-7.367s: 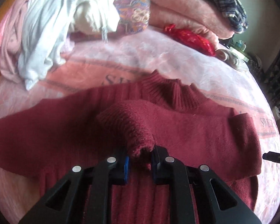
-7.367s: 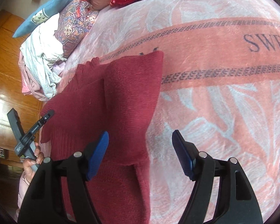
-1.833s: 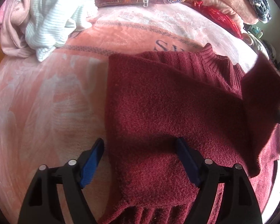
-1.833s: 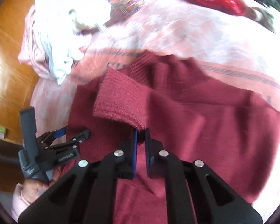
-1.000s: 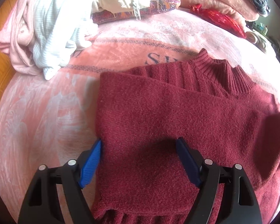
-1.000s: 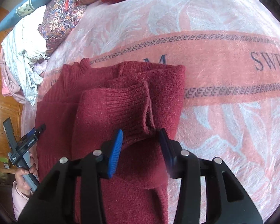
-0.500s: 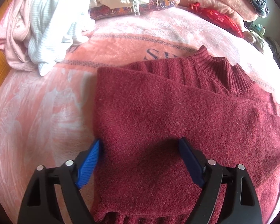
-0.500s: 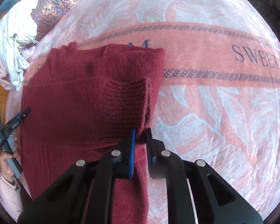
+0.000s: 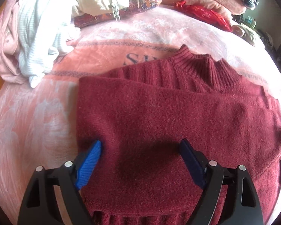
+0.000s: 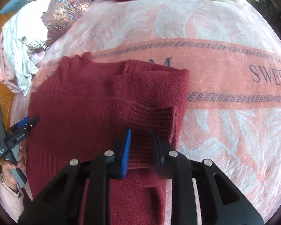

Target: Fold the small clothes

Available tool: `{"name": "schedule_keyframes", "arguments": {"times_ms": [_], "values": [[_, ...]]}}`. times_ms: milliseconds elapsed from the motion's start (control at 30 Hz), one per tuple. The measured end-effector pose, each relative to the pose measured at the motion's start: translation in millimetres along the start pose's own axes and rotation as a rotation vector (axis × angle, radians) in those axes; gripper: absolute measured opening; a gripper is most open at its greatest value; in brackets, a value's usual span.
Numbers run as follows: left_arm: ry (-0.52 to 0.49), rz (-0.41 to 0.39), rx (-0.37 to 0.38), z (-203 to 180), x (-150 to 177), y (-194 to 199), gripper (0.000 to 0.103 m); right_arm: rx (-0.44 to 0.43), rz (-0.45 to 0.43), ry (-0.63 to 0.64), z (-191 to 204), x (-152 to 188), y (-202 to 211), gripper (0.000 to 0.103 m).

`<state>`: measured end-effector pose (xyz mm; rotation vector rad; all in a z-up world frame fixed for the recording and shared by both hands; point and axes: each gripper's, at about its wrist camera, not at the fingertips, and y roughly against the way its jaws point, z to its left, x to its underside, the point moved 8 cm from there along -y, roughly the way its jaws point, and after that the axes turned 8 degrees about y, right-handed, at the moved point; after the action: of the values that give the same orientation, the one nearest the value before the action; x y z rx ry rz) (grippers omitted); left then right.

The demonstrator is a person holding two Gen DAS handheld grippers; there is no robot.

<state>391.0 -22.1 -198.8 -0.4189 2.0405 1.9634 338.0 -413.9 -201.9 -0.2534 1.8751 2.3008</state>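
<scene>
Left claw (image 9: 140, 150) gapes wide over the dark red knitted sweater (image 9: 168, 112); right claw (image 10: 141, 140) is opening, the sweater's ribbed cuff (image 10: 153, 120) between its pads.

A pink blanket (image 10: 224, 37) lettered "SWEET" is spread over the bed, with a heap of white and pink clothes (image 9: 33, 30), a patterned pillow (image 10: 65, 13) and a red foil bag (image 9: 202, 15) piled at its far edge.

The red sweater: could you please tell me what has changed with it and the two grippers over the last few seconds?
Both sleeves of the red sweater now lie folded across its body. The right gripper carried the second cuff over and is now opening around it. The left gripper let go earlier and hovers open. The clothes pile stayed put.
</scene>
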Motion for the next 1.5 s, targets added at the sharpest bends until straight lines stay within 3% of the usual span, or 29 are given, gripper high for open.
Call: {"name": "schedule_keyframes", "arguments": {"times_ms": [33, 133, 200, 300, 400, 467, 533, 733, 867, 967, 1033, 1167, 1300, 1500], "values": [[0.009, 0.008, 0.019, 1.8, 2.3, -5.7, 0.088, 0.019, 0.021, -0.008, -4.9, 2.3, -8.8, 0.012], [0.018, 0.002, 0.054, 5.4, 2.3, -9.1, 0.091, -0.009, 0.004, -0.031, -8.8, 3.6, -17.3, 0.011], [0.017, 0.005, 0.060, 4.7, 2.3, -5.1, 0.090, -0.030, -0.011, -0.030, -6.7, 4.6, -11.1, 0.015], [0.019, 0.030, 0.074, 7.0, 6.9, 10.1, 0.089, -0.072, -0.027, -0.026, 0.7, 17.9, 11.1, 0.034], [-0.027, 0.035, 0.086, 14.7, 22.8, 36.8, 0.090, -0.024, -0.025, 0.062, 12.6, 44.6, 39.1, 0.037], [-0.071, 0.043, 0.064, 26.9, 44.4, 58.5, 0.090, -0.053, -0.014, 0.088, 21.9, 74.2, 57.1, 0.046], [-0.093, 0.056, 0.053, 43.3, 73.0, 80.1, 0.090, -0.088, 0.019, 0.104, 31.9, 108.8, 67.3, 0.049], [-0.021, 0.130, 0.069, 89.4, 169.1, 117.7, 0.093, -0.129, 0.073, 0.123, 53.3, 214.5, 86.9, 0.053], [-0.024, 0.179, 0.049, 107.1, 223.5, 123.9, 0.093, -0.094, 0.108, 0.155, 57.1, 270.6, 86.3, 0.060], [-0.023, 0.210, 0.056, 112.6, 253.8, 127.1, 0.093, -0.136, 0.138, 0.098, 58.9, 306.0, 79.7, 0.061], [-0.039, 0.218, 0.017, 115.2, 268.7, 126.0, 0.093, -0.153, 0.168, 0.069, 61.9, 327.2, 73.8, 0.061], [-0.043, 0.259, -0.013, 120.8, 290.6, 119.0, 0.093, -0.121, 0.198, 0.045, 63.0, 349.8, 70.3, 0.067], [0.033, 0.303, 0.027, 127.1, 303.1, 111.1, 0.093, -0.126, 0.233, 0.044, 74.7, 361.7, 62.8, 0.069], [0.032, 0.329, 0.103, 120.2, 319.4, 114.8, 0.091, -0.198, 0.266, 0.057, 95.5, 376.5, 63.2, 0.062]]}}
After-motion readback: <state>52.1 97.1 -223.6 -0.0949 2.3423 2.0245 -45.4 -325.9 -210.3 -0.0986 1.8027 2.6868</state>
